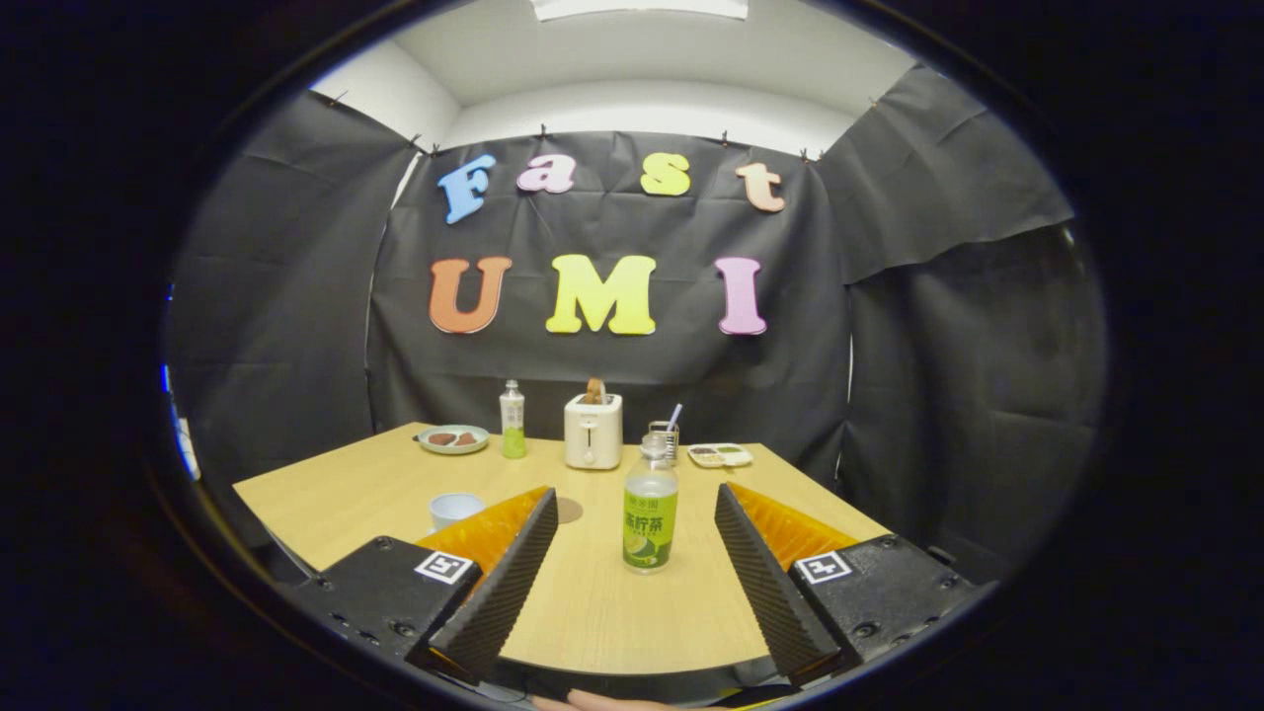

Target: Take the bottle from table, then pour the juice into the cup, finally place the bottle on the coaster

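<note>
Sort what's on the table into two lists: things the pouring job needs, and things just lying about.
Needed: the bottle standing between the open gripper fingers, untouched; the cup beside one finger; the coaster, partly hidden behind that finger.

Lying about, at the table's far edge: second bottle, toaster, plate of food, small tray, holder with a straw.

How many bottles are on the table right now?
2. One bottle stands between the open fingers, untouched. A second bottle stands at the far edge, between the plate and toaster.
</note>
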Demonstrator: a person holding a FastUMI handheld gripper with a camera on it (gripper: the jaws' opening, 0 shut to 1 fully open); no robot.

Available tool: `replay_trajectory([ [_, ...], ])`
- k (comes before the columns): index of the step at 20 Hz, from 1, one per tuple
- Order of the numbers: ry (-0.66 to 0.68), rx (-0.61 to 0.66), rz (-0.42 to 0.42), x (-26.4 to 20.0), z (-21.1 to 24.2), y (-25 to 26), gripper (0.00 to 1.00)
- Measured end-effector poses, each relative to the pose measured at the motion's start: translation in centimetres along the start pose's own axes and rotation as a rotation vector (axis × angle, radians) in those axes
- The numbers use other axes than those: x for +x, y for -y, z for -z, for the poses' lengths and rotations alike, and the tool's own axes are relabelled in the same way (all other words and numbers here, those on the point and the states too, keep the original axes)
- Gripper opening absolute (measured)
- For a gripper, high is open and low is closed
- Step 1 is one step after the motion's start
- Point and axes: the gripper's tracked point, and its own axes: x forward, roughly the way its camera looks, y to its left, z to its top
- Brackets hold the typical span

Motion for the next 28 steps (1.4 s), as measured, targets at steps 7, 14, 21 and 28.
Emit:
replay_trajectory([
  [7,-0.021,0.02,0.019,2.5,-0.7,0.4,1.0],
  [14,-0.086,0.039,0.08,9.1,1.7,2.2,1.0],
  [21,-0.118,0.048,0.039,16.1,3.9,1.9,1.0],
  [28,-0.146,0.082,0.002,20.8,5.1,2.2,1.0],
])
